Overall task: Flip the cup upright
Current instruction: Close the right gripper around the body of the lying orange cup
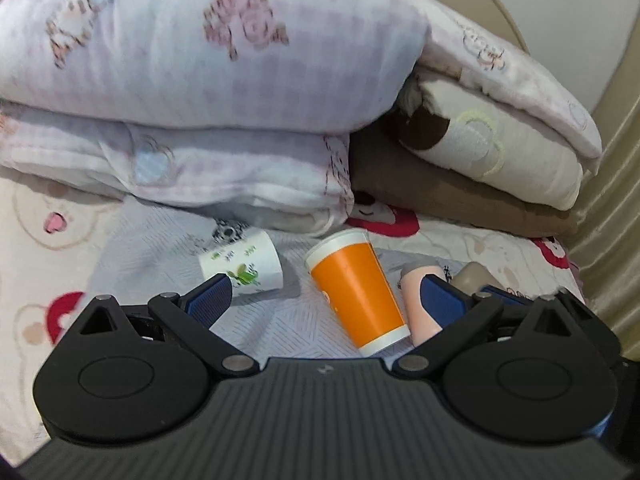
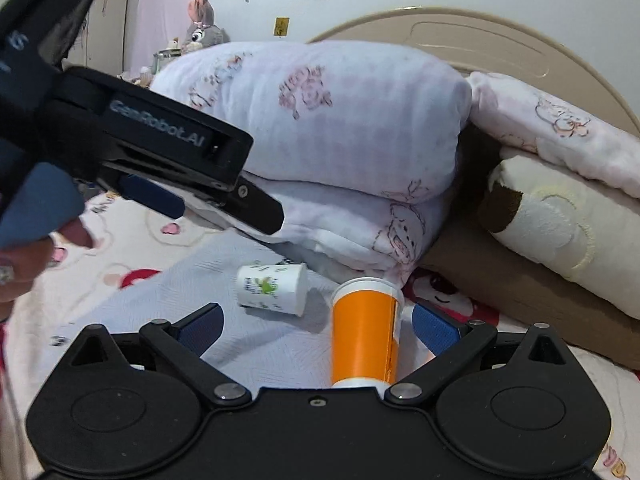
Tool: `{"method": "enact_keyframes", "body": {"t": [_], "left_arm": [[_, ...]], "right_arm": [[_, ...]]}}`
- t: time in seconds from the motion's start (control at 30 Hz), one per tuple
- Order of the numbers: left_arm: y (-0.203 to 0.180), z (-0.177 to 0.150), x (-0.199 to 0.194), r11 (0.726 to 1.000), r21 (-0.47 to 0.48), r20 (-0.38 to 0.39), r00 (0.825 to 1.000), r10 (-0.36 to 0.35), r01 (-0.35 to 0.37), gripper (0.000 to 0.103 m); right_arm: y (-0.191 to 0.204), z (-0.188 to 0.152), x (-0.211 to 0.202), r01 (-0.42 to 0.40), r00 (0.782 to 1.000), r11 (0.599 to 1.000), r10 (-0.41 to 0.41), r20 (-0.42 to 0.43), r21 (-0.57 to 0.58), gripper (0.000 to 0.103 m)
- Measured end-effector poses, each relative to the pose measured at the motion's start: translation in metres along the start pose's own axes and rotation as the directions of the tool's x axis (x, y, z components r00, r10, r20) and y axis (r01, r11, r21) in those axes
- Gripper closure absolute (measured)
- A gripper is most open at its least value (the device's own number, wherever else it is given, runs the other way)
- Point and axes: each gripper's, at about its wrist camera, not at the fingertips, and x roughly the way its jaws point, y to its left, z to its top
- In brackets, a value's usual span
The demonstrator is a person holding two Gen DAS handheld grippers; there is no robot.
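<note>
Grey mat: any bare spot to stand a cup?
Free: grey mat left of the white cup, out to the cartoon sheet. Crowded: white cup and orange cup lie close together, pillows right behind.

An orange paper cup [image 1: 357, 293] with white rim bands lies on its side on the bed, just beside a smaller white cup with green print [image 1: 245, 265], also tipped over.

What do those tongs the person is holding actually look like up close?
Both tongs have matte black ribbed plastic bodies, round pivot discs, silver rivets and blue textured finger pads. The left one's side carries grey "GenRobot.AI" lettering. No cables show.
</note>
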Motion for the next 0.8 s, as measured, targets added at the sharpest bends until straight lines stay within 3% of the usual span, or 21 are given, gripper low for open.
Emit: {"method": "enact_keyframes", "body": {"t": [0.27,0.57,0.8], "left_arm": [[0.021,-0.019,0.056,0.997,-0.073,-0.038,0.999,-0.033,0.03,0.002],[0.036,-0.03,0.091,0.988,-0.14,-0.084,0.994,-0.069,0.057,0.002],[0.028,-0.039,0.104,0.987,-0.128,-0.114,0.987,-0.116,0.101,0.003]], "right_arm": [[-0.014,-0.025,0.053,0.071,0.996,0.996,-0.068,-0.063,0.053,0.002],[-0.024,-0.04,0.078,0.056,0.995,0.997,-0.051,-0.082,0.058,0.003],[-0.034,-0.05,0.096,0.079,0.991,0.993,-0.069,-0.118,0.085,0.013]]}}
